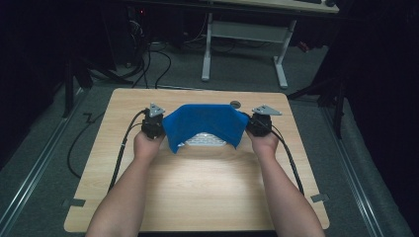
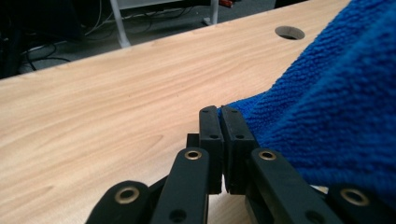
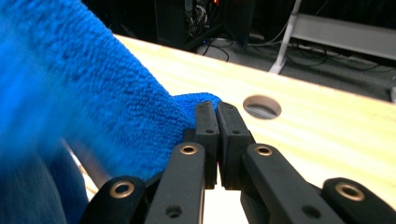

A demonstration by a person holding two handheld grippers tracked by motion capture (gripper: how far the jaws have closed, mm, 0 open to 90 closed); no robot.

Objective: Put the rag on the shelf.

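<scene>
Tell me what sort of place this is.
Probably a lab or office workroom set up for recording: a light wooden table with a round cable hole stands on grey carpet, a white-legged desk stands behind it, and black cables trail across the floor.

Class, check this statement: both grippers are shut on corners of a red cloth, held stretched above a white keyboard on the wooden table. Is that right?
Not quite: the cloth is blue, as the high view shows. The left gripper and right gripper are shut on its corners, above the keyboard on the table.
</scene>
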